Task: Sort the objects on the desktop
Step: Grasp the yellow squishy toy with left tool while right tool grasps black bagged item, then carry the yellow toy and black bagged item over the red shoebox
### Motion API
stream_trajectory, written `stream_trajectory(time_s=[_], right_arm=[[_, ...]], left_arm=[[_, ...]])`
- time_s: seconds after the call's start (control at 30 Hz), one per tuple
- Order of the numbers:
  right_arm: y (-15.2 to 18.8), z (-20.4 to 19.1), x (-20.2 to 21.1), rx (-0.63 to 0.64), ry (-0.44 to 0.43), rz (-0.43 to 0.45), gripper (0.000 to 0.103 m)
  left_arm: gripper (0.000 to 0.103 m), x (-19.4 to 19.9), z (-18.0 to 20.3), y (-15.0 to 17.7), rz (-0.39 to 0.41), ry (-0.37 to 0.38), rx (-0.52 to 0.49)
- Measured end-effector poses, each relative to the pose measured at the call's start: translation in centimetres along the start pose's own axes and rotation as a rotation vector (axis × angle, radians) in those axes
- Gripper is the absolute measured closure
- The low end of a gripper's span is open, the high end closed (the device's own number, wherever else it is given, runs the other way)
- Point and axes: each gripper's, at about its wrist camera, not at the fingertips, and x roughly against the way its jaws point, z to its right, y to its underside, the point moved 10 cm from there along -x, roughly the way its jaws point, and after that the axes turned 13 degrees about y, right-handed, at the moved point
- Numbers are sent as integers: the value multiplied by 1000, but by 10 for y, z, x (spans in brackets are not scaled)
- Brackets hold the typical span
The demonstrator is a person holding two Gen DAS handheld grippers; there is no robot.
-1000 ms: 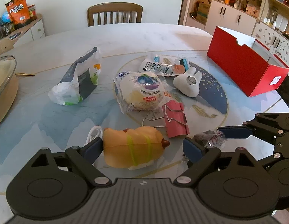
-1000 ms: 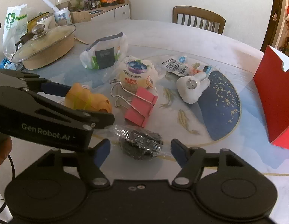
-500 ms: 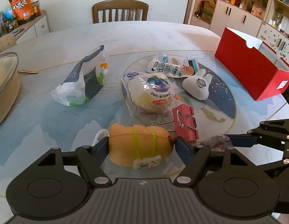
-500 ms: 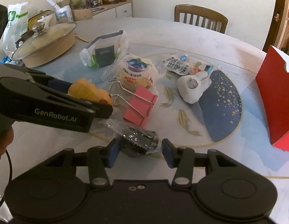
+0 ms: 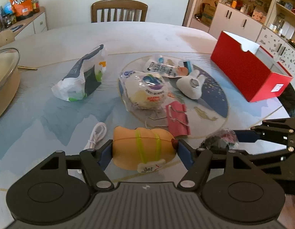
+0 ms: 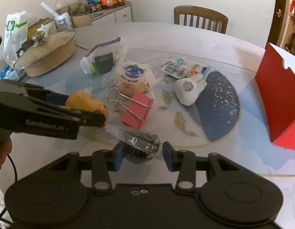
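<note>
Left gripper [image 5: 144, 149]: jaws closing; the orange toy [image 5: 142, 148] with yellow-green bands is pressed between the blue pads, just above the table [image 5: 52, 118].
Right gripper [image 6: 142, 155]: jaws closing; the dark foil-wrapped snack [image 6: 140, 146] is clamped between the pads, at the table surface.
Pink binder clip [image 5: 178, 119]: laid flat just beyond both held things.
Red box [image 5: 248, 72]: set open at the table's right edge, well apart.

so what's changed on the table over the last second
Both tools closed in. The left tool went from open jaws around the orange toy to pads on both its ends, still closing. The right tool narrowed onto the dark wrapped snack, also closing. The pink binder clip, bread packet and red box stayed put.
</note>
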Motion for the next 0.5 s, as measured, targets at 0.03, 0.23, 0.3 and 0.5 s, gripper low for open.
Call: stream_trajectory(time_s=[0.03, 0.23, 0.3, 0.5], right_arm=[[1, 2, 2, -7, 2, -1, 61], [0, 17, 17, -53, 4, 7, 61], [0, 23, 22, -72, 7, 9, 61], [-2, 47, 36, -112, 28, 14, 61]], left_arm=[[32, 2, 2, 0, -1, 6, 0], [33, 17, 18, -6, 18, 44, 5], [32, 21, 25, -10, 25, 54, -6], [32, 27, 47, -23, 43, 92, -24]])
